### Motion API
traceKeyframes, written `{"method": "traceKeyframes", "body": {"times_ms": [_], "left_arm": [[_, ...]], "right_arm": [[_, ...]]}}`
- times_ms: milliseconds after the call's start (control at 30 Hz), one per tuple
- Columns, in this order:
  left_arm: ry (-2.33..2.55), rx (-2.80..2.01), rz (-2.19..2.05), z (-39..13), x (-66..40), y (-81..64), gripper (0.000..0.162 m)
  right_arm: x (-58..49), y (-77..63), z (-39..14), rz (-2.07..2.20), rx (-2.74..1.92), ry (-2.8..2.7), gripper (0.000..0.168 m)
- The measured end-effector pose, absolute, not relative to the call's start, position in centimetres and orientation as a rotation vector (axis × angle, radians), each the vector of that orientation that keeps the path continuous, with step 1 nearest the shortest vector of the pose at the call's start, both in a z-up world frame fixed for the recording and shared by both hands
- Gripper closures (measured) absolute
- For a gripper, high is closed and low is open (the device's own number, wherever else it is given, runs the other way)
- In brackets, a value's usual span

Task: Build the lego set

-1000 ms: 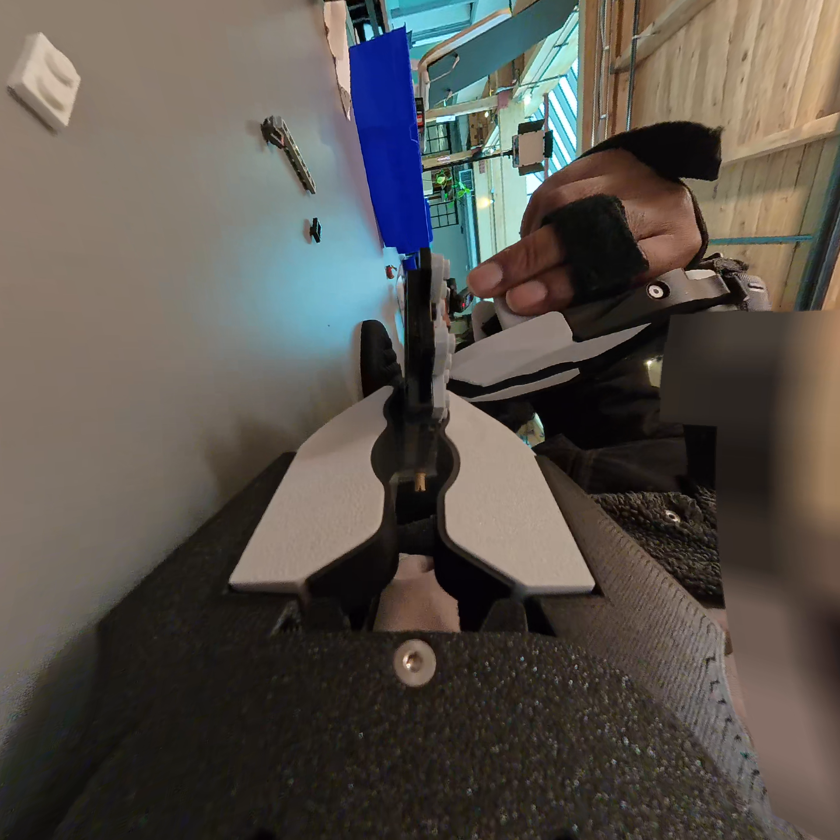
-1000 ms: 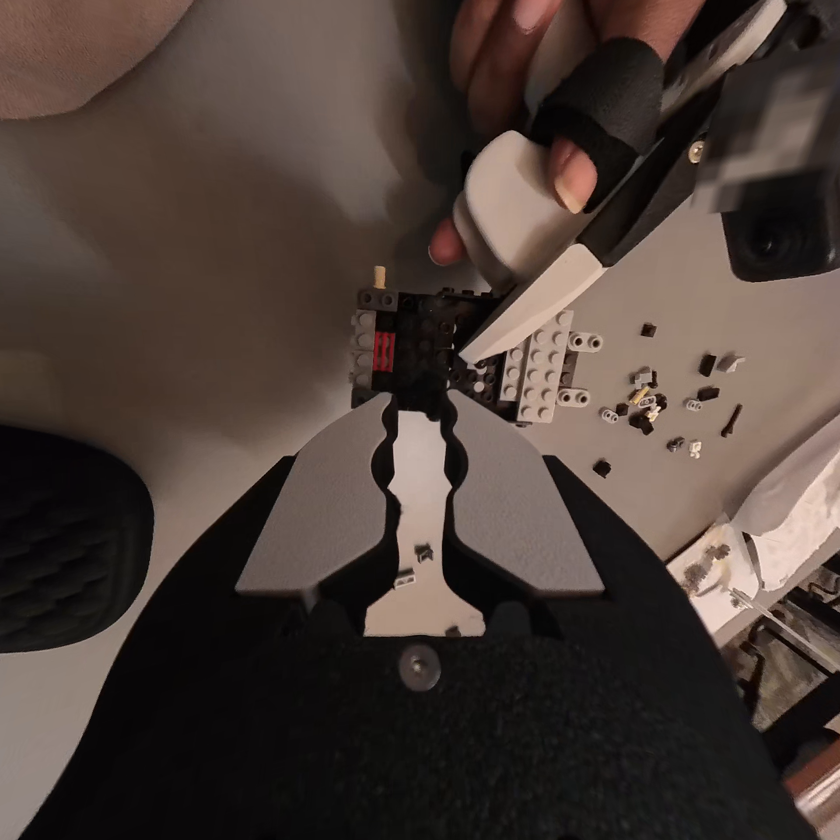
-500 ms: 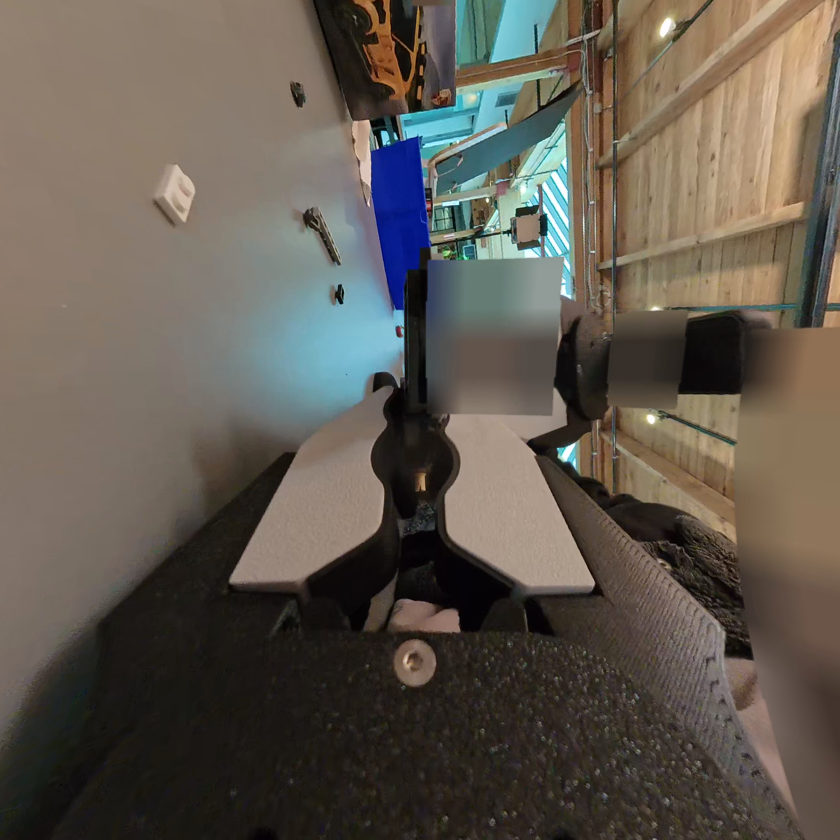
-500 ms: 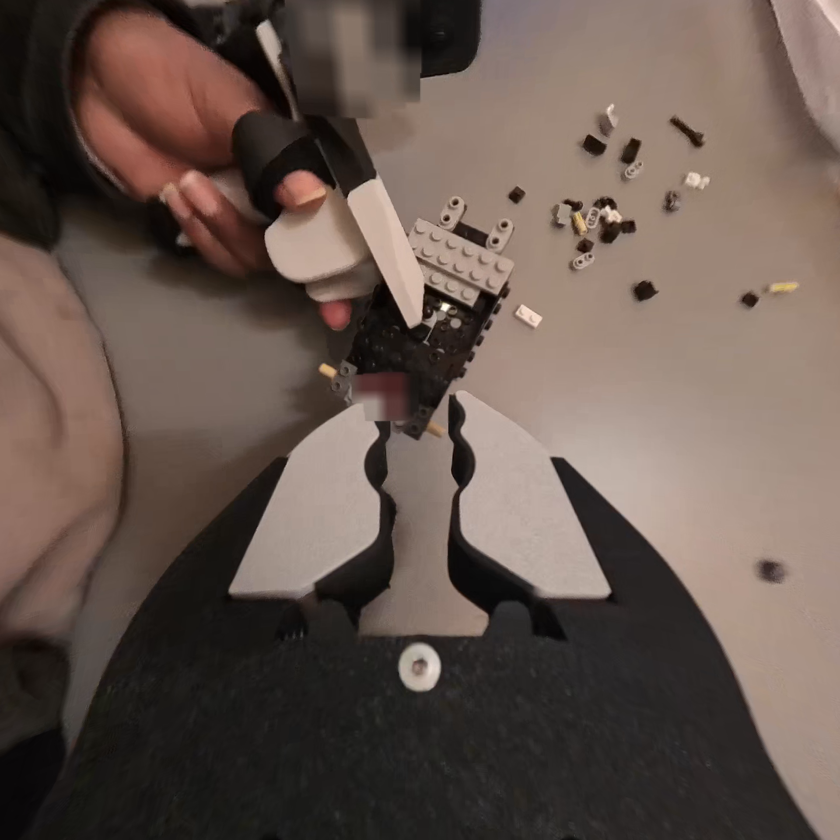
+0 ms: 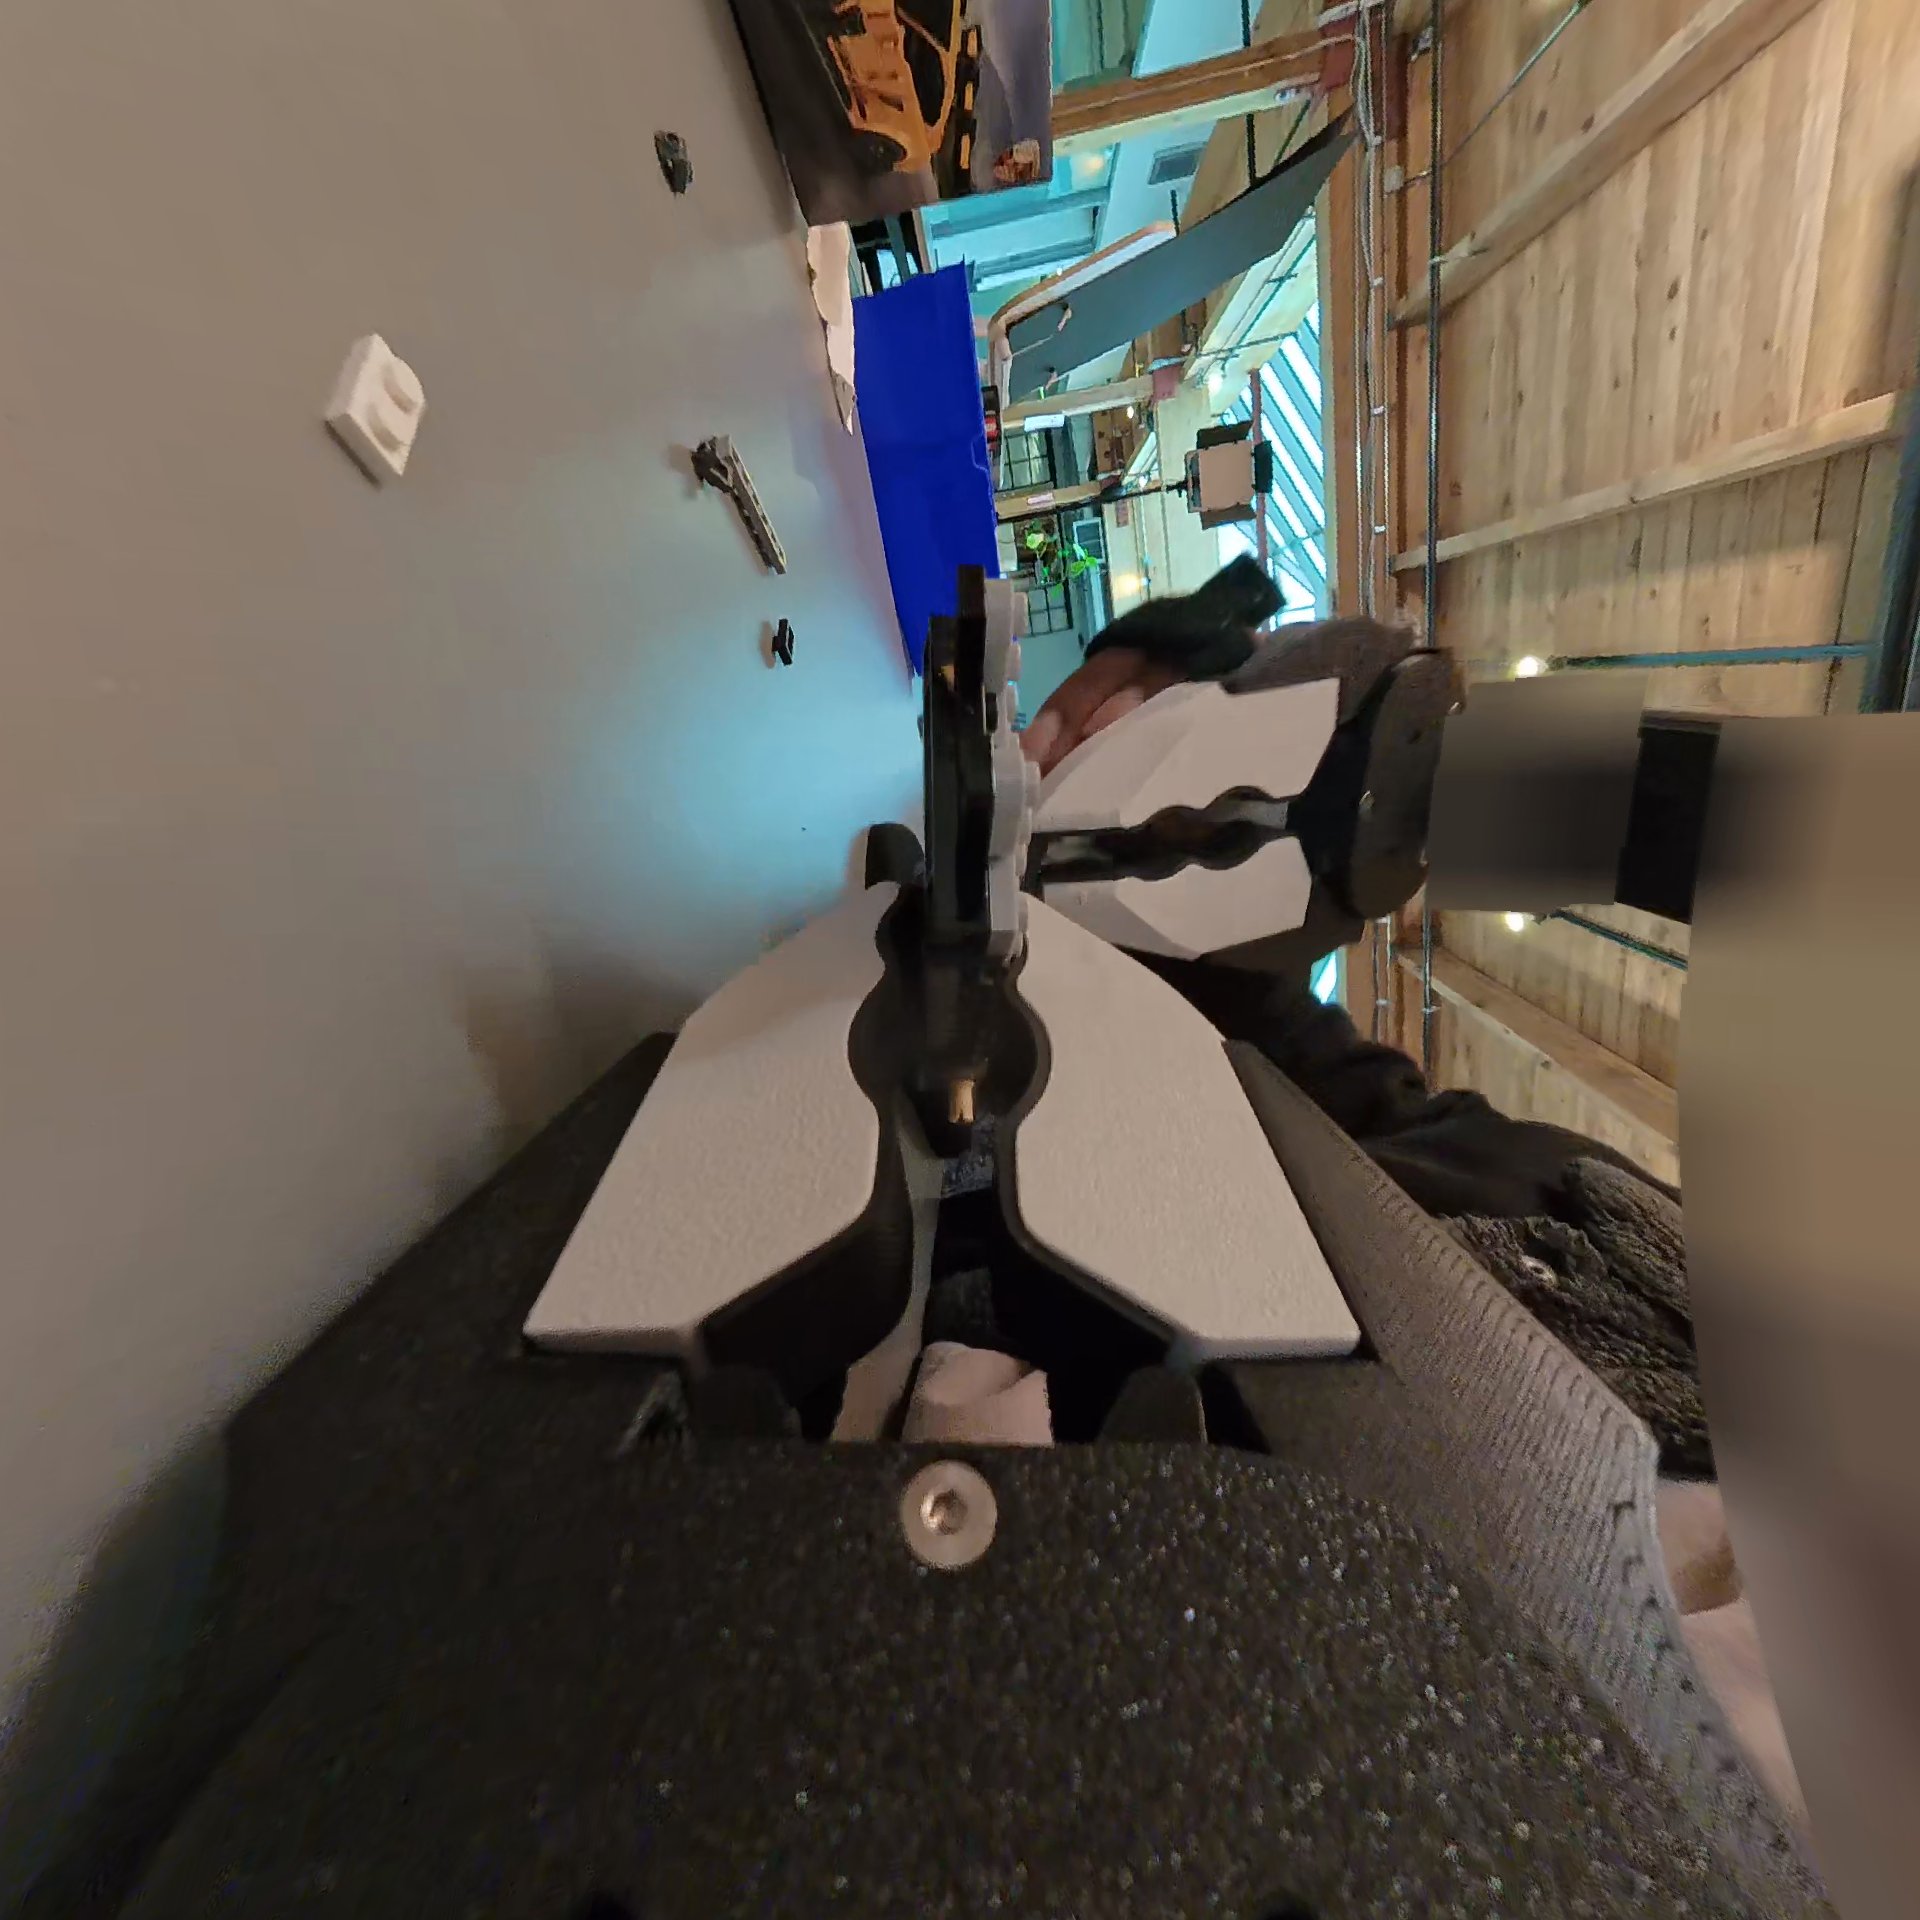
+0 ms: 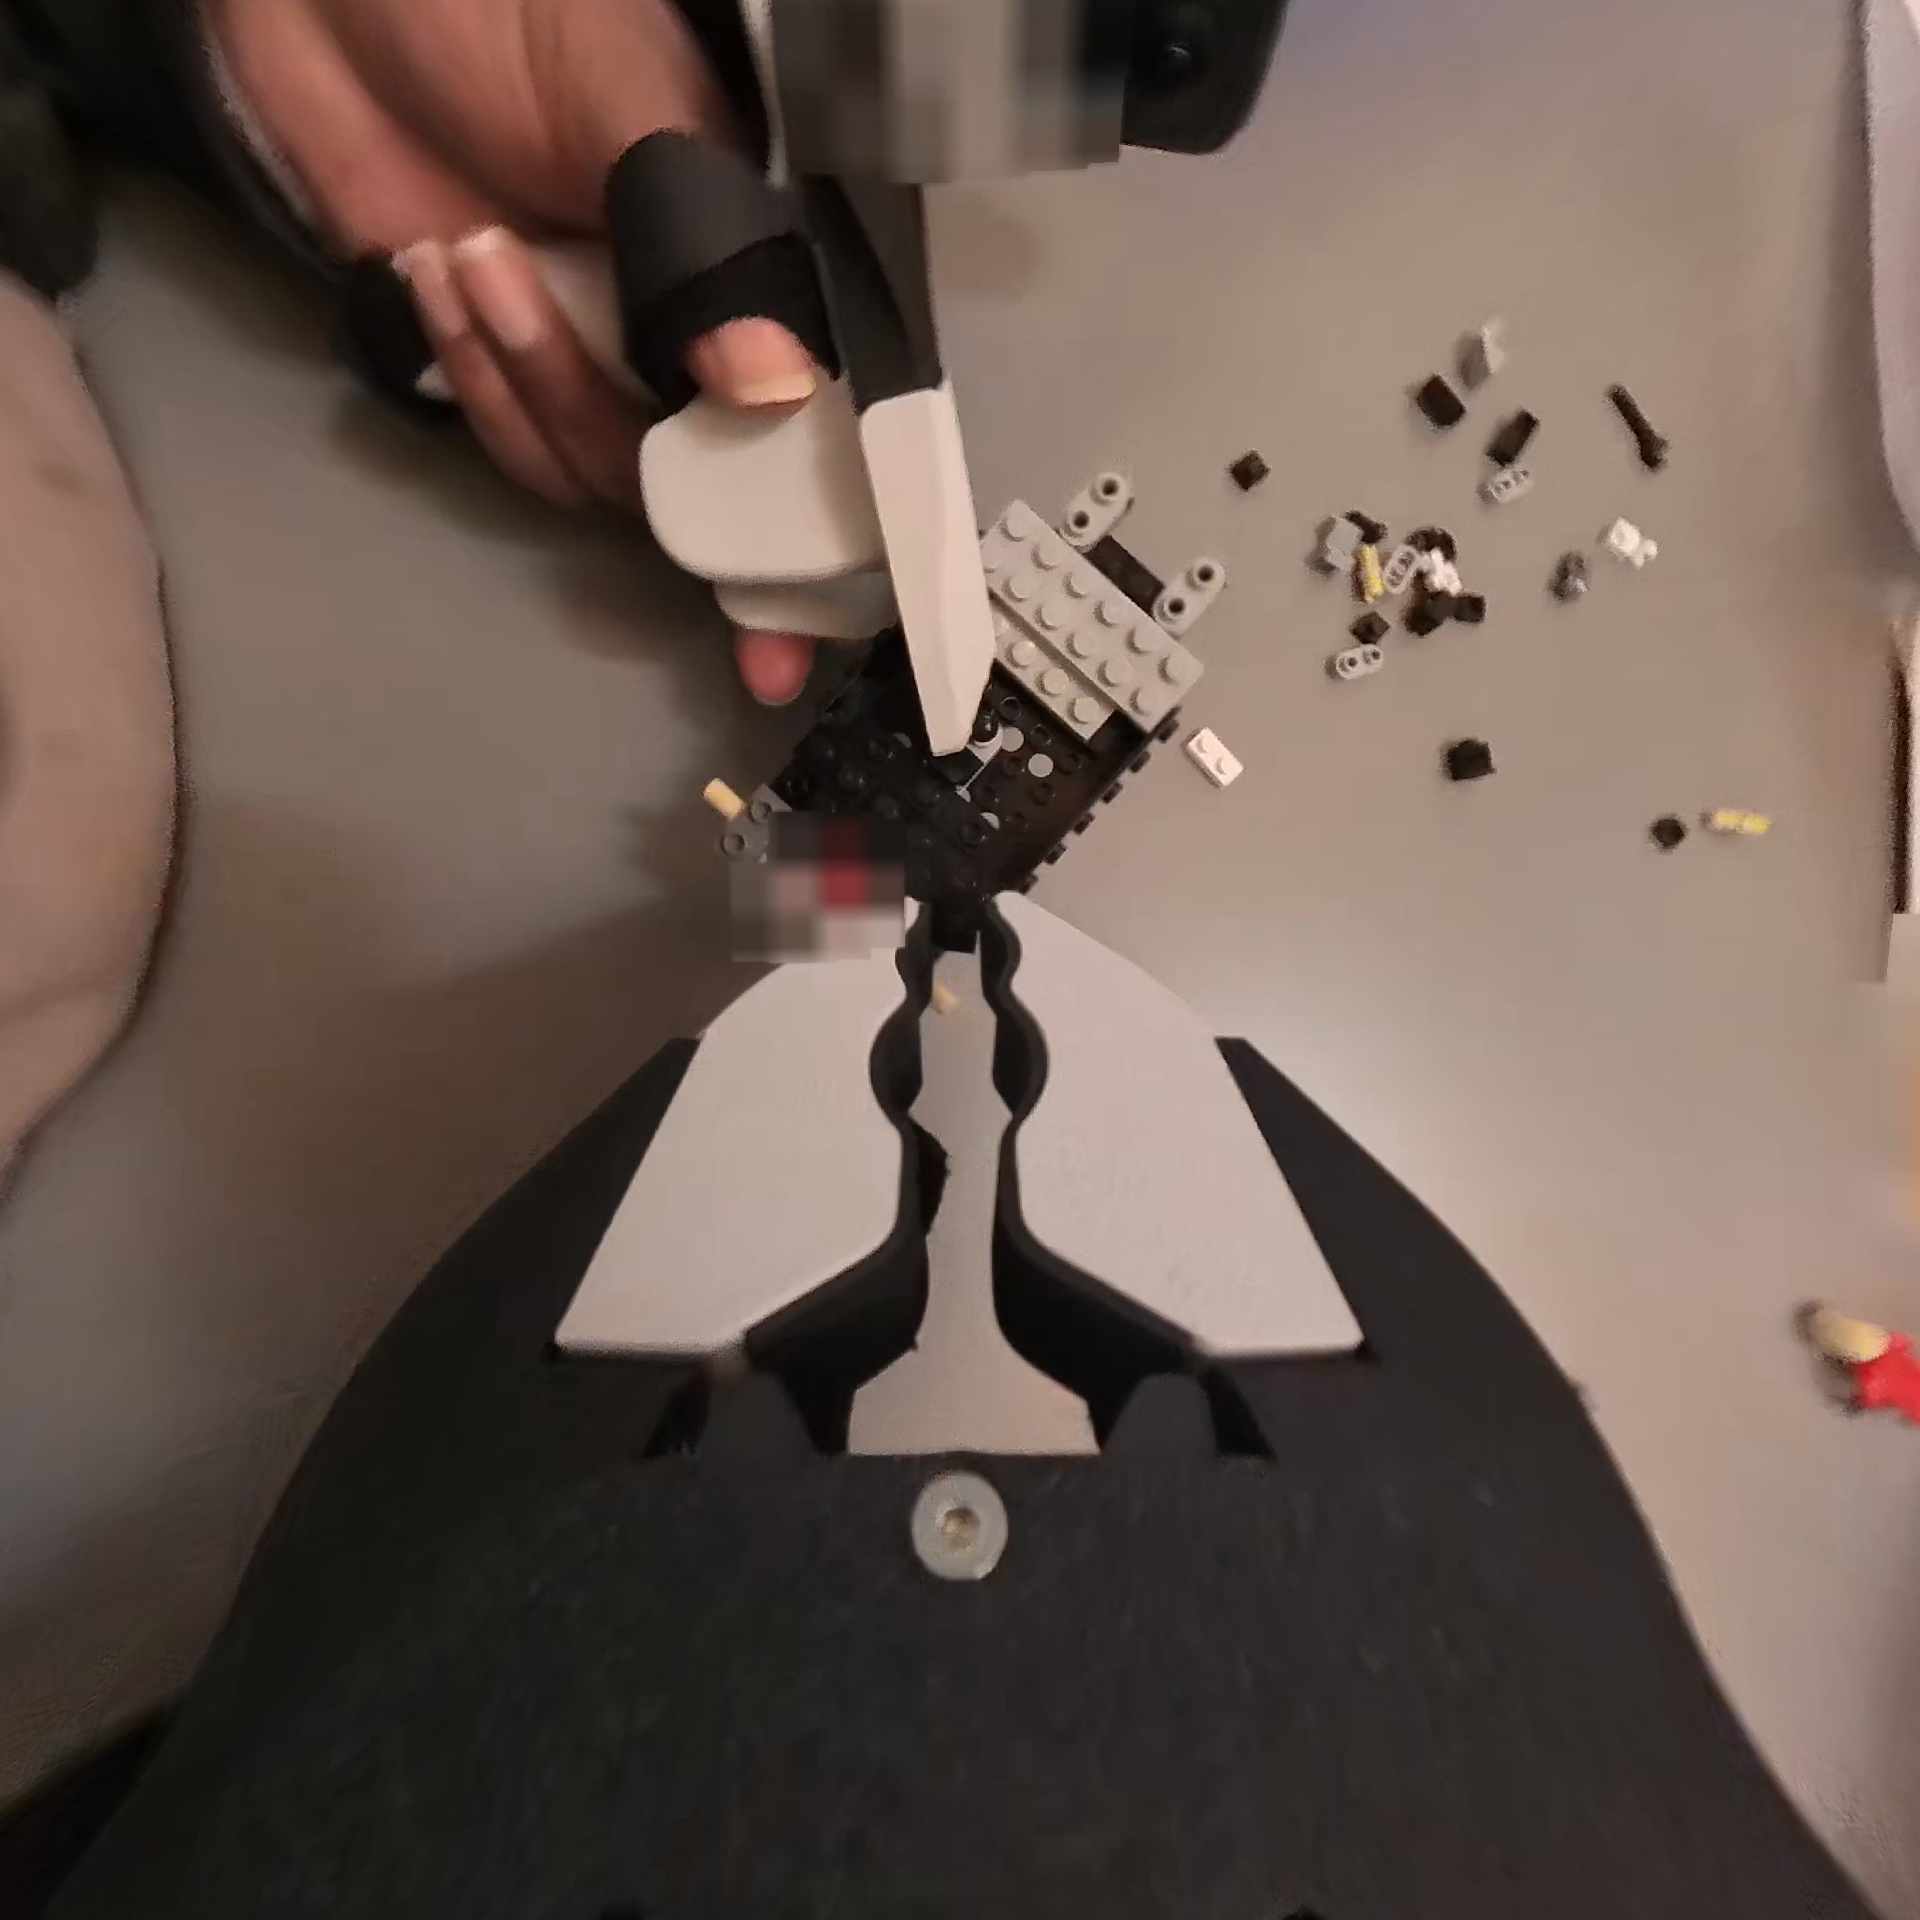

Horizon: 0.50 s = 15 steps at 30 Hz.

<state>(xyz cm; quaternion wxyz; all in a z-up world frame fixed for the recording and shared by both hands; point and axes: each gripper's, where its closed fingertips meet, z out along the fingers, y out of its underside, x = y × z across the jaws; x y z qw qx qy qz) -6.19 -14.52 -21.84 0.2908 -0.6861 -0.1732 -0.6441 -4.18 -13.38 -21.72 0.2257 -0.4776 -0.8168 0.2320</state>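
A black and grey lego assembly [image 6: 997,748] is held above the grey table [image 6: 1455,1039]. In the left wrist view it shows edge-on [image 5: 961,790]. My left gripper [image 5: 961,940] is shut on its near end; in the right wrist view its finger [image 6: 930,561] comes down from above onto the studded face. My right gripper [image 6: 951,930] has its jaws pinched on a black part at the assembly's lower corner. In the left wrist view it comes in from the right [image 5: 1044,862] against the studded side.
Loose small pieces [image 6: 1392,582] lie at the right, with a white plate [image 6: 1214,756] and a red figure [image 6: 1870,1361]. A white piece [image 5: 374,405], a grey bar [image 5: 738,504], a blue bag [image 5: 925,457] and a box [image 5: 894,83] lie farther off. Only a small space, under 4 cm, lies between the two pairs of fingers. The left tips stand about 10 cm off the white plate [image 6: 1214,756]. My left wrist view [image 5: 377,411] looks at it from another angle.
My right gripper's jaws have narrowed from open to pinched on the assembly's black corner. The assembly has turned and lifted in my left gripper.
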Motion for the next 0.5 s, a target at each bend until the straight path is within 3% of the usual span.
{"method": "traceKeyframes", "body": {"times_ms": [33, 267, 500], "left_arm": [[-0.451, -1.836, -1.728, -21.9, -5.9, -14.6, 0.150], [-0.440, -1.856, -1.772, -22.1, -5.2, -14.9, 0.150], [-0.436, -1.848, -1.799, -21.9, -5.0, -15.0, 0.150]], "right_arm": [[-4.1, -13.2, -21.6, 0.604, -1.239, -2.317, 0.161], [-3.4, -14.5, -21.6, 0.433, -0.630, -2.747, 0.161], [-3.5, -14.2, -22.3, 0.338, -0.475, -2.879, 0.160]]}}
